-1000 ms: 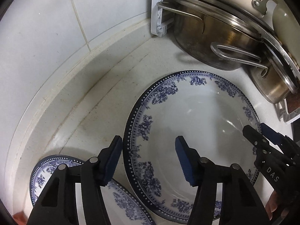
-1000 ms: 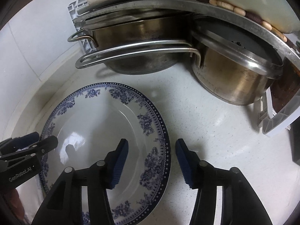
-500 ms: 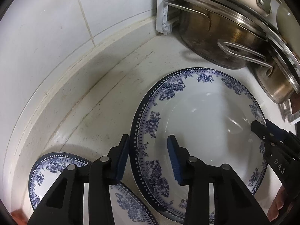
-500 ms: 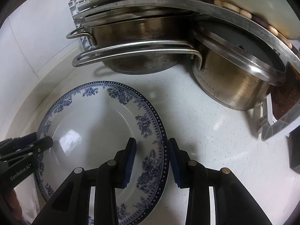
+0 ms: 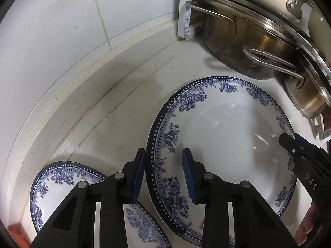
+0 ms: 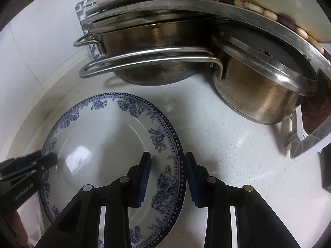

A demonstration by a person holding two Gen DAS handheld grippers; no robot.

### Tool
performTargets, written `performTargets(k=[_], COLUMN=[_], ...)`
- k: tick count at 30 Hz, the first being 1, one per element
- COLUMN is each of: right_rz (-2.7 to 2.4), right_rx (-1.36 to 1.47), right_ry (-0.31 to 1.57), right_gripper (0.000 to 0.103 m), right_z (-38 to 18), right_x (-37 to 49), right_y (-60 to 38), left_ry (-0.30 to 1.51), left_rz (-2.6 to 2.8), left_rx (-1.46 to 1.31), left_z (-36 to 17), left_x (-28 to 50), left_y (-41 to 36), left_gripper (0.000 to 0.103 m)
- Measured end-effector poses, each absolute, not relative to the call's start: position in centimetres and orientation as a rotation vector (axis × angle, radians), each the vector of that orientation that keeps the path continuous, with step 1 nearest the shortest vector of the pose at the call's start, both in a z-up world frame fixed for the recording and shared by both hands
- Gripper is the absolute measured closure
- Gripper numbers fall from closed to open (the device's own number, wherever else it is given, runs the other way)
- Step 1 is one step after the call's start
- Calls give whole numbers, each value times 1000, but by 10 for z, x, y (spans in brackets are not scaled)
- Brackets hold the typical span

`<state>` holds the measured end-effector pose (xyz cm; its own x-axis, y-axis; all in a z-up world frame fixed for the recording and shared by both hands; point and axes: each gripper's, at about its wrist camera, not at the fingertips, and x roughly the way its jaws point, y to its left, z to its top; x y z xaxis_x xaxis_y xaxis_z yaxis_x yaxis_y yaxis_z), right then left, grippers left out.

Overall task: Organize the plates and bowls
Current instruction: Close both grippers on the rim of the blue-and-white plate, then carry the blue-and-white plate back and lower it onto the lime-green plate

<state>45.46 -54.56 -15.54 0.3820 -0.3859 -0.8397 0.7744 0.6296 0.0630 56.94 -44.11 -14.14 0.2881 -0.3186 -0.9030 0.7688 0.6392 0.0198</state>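
Observation:
A large white plate with a blue floral rim [image 5: 223,136] lies on the white counter; it also shows in the right wrist view [image 6: 107,144]. My left gripper [image 5: 163,173] straddles its left rim, jaws narrowed around the edge with a gap still showing. My right gripper [image 6: 167,177] straddles its right rim the same way. A second blue-rimmed plate [image 5: 62,181] lies to the lower left, partly under the big plate and my left gripper. Each gripper's tips show in the other's view, the right gripper's [image 5: 298,150] and the left gripper's [image 6: 41,161].
Steel pots [image 6: 157,47] and lids with long handles lean in a white rack [image 5: 188,20] at the back. Another steel pot [image 6: 260,95] sits back right. A tiled wall [image 5: 62,20] runs along the left. A white rack part [image 6: 306,144] lies at the right.
Both grippers have narrowed their jaws around opposite rims of the large plate and moved slightly inward. The plate looks unmoved on the counter.

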Motion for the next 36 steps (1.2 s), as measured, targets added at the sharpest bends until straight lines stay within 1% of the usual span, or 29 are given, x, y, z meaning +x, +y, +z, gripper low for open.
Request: performTargets(k=[6, 13, 20, 32, 36], right_rz=[-780, -769, -769, -695, -666], right_rx=[507, 530, 492, 397, 361], right_ry=[901, 878, 845, 808, 799], right_gripper=[69, 69, 69, 69, 69], right_z=[-153, -145, -128, -85, -74], right_x=[448, 436, 420, 391, 380], right_y=[-544, -540, -524, -467, -444], left_ry=[1039, 990, 956, 937, 922], left_rz=[-751, -737, -718, -626, -585], left_rx=[473, 464, 426, 335, 303], left_z=[-136, -121, -104, -68, -56], left_x=[566, 551, 530, 491, 475], left_y=[-436, -428, -407, -334, -299], left_gripper=[69, 69, 69, 69, 69])
